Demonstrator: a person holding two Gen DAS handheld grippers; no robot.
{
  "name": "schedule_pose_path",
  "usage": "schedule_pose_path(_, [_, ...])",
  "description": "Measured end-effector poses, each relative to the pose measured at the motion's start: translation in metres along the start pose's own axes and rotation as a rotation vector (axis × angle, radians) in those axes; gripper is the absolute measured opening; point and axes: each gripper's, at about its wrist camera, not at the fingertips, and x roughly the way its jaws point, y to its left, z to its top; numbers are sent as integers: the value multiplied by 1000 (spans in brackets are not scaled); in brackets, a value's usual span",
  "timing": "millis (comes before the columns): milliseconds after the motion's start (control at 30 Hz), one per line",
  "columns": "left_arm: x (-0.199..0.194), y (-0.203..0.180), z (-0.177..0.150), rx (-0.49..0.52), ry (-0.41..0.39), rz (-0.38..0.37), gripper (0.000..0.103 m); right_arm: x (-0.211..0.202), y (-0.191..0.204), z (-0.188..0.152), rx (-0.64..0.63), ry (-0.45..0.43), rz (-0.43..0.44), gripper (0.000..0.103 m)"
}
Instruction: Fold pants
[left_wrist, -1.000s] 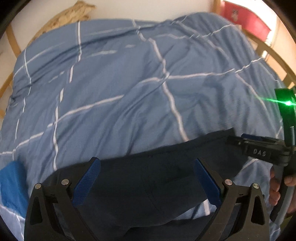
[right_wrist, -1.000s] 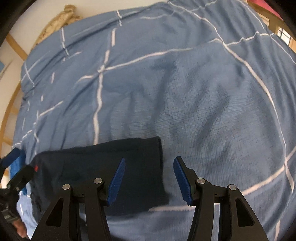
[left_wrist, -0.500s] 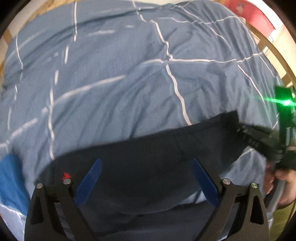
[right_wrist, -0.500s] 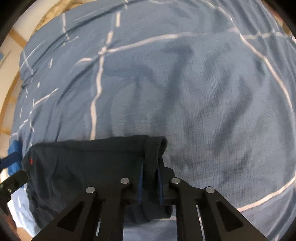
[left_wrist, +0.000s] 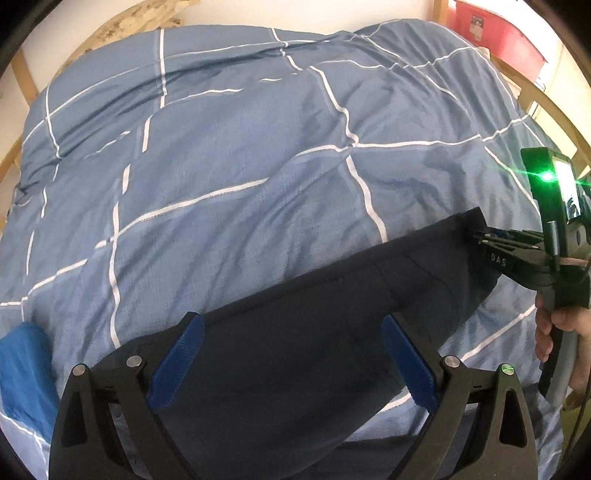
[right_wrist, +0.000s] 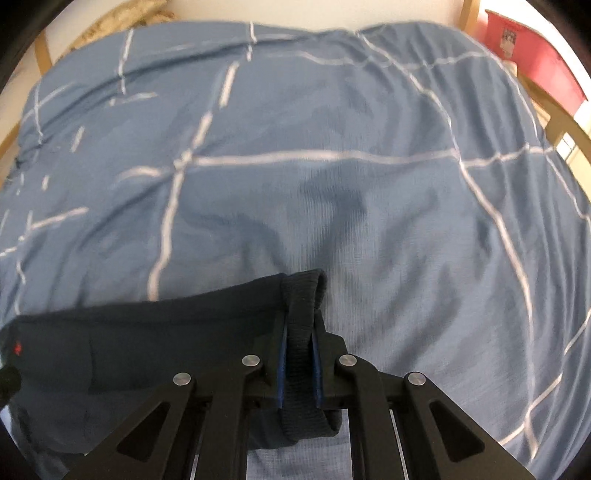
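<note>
Dark navy pants (left_wrist: 314, 332) lie across the near edge of a blue bed cover, spread left to right. My left gripper (left_wrist: 291, 354) is open, its blue pads either side of the pants' middle, holding nothing. My right gripper (right_wrist: 299, 343) is shut on the pants' ribbed waistband end (right_wrist: 303, 295), lifted a little off the cover. It also shows at the right of the left wrist view (left_wrist: 480, 236), pinching the pants' right corner. The pants (right_wrist: 147, 332) stretch left from it, with a small red mark at the far left end.
The blue duvet (left_wrist: 258, 147) with white grid lines covers the bed. A wooden bed frame (left_wrist: 546, 107) runs along the right, with a red box (left_wrist: 495, 33) behind it. A bright blue cloth (left_wrist: 22, 369) lies at the near left.
My right gripper closed on the waistband end and has lifted it slightly. The left gripper stayed open over the pants, shifting a little.
</note>
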Motion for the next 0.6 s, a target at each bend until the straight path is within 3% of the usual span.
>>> schedule_pose_path(33, [0, 0, -2, 3, -7, 4, 98, 2, -2, -3, 5, 4, -7, 18])
schedule_pose_path(67, [-1, 0, -5, 6, -17, 10, 98, 3, -3, -5, 9, 4, -30, 32])
schedule_pose_path(100, [-3, 0, -8, 8, -27, 14, 98, 0, -5, -8, 10, -5, -77, 40])
schedule_pose_path(133, [-5, 1, -10, 7, -33, 16, 98, -3, -6, -11, 10, -18, -108, 56])
schedule_pose_path(167, [-8, 1, -13, 5, -39, 14, 98, -9, -8, -14, 9, -36, -161, 65])
schedule_pose_path(333, [-32, 8, -30, -17, -70, -18, 98, -42, -17, -27, 10, -71, -352, 65])
schedule_pose_path(467, [-69, 18, -56, -36, -131, -75, 98, -106, -12, -51, 49, -169, -260, 66])
schedule_pose_path(600, [-111, 32, -85, -37, -196, -70, 98, -164, 10, -91, 54, -282, -162, 67])
